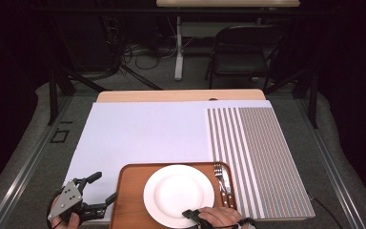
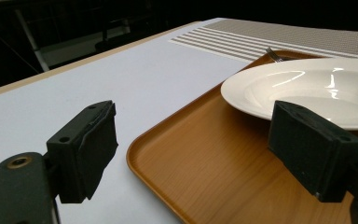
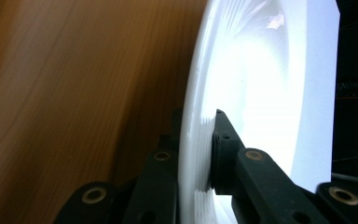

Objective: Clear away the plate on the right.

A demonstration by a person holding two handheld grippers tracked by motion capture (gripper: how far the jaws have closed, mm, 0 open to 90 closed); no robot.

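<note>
Plate (image 1: 178,194) sits mid-tray, near rim clamped by right gripper (image 1: 194,214): one jaw under the rim, one on top. Tray (image 1: 129,191) lies at the near edge of the white sheet (image 1: 143,133); fork and knife (image 1: 223,183) sit along its right side, just beside the plate. Left gripper (image 1: 102,188) hangs off the tray's left edge, jaws wide apart, holding nothing. Left and far of the tray the sheet is bare; striped mat (image 1: 259,157) borders the right.
</note>
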